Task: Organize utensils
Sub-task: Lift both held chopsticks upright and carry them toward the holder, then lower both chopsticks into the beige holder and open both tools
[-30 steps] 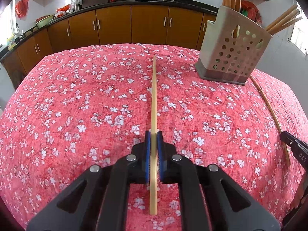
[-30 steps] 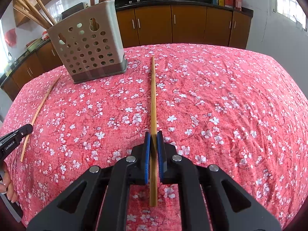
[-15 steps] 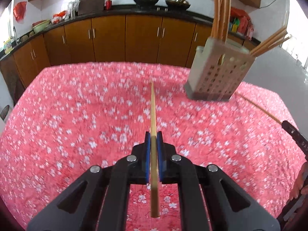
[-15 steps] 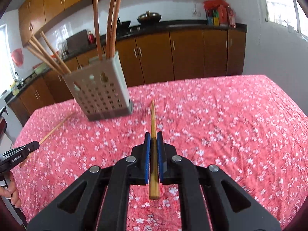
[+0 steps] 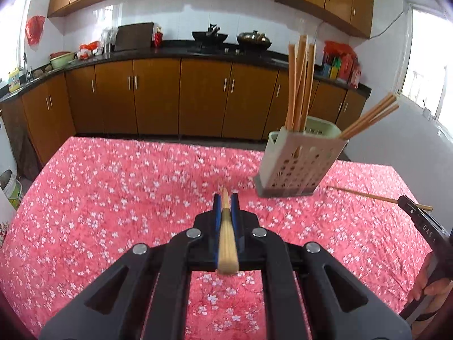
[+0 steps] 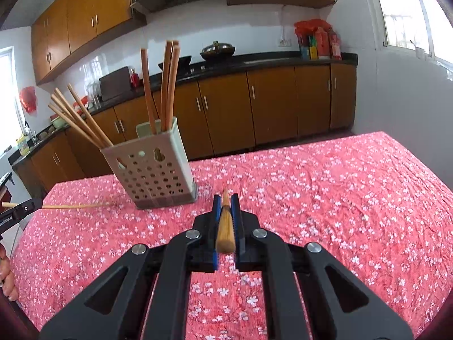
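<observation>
In the left wrist view my left gripper (image 5: 225,199) is shut on a pale wooden chopstick (image 5: 226,243), held above the red floral tablecloth (image 5: 113,198) and pointing away from the camera. In the right wrist view my right gripper (image 6: 225,199) is shut on a second chopstick (image 6: 225,229), also off the cloth. The perforated grey utensil holder (image 5: 297,164) (image 6: 153,167) stands upright between the two grippers, with several chopsticks in it. Each view also catches the other gripper (image 5: 419,218) (image 6: 17,212) at its edge, with its chopstick (image 5: 368,195) (image 6: 73,206) sticking out toward the holder.
Brown kitchen cabinets (image 5: 158,99) under a black counter with woks (image 5: 209,36) stand beyond the table's far edge. A white bucket (image 5: 10,187) sits on the floor at the left. A hand (image 5: 424,286) grips the right gripper's handle.
Both grippers have risen and tipped up, lifting their chopsticks off the cloth. The holder now sits lower and farther off in both views.
</observation>
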The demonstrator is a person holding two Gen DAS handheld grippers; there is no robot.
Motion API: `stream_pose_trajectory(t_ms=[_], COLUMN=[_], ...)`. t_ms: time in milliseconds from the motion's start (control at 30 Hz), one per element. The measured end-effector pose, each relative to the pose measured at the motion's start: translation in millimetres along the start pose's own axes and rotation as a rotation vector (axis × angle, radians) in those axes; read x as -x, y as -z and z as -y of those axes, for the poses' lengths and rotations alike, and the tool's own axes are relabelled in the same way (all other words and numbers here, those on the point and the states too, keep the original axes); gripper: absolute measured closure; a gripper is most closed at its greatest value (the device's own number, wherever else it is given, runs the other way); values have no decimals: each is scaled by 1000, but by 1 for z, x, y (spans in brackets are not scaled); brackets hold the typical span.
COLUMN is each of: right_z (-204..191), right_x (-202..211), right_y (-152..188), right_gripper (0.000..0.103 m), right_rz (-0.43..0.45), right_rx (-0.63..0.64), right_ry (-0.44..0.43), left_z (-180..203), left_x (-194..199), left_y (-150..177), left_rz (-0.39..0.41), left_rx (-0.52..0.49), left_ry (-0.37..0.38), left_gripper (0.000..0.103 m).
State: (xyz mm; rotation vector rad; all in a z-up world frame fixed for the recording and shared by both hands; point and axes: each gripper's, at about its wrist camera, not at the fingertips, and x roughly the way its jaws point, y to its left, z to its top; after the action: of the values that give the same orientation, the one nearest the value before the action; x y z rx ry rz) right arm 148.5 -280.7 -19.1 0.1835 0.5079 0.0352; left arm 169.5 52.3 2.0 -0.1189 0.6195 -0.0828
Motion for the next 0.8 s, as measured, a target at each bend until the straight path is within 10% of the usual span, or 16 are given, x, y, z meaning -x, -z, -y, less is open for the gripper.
stream_pose_trajectory(t_ms=[800], right_z=[-28], right_x=[60], right_y=[-79], right_gripper=[95], right_rz=[230], right_rx=[1], right_ry=[-187], left_z=[36], left_x=[61], left_y=[-77], left_rz=[224], left_rx=[-75], left_ry=[92], left_gripper=[95])
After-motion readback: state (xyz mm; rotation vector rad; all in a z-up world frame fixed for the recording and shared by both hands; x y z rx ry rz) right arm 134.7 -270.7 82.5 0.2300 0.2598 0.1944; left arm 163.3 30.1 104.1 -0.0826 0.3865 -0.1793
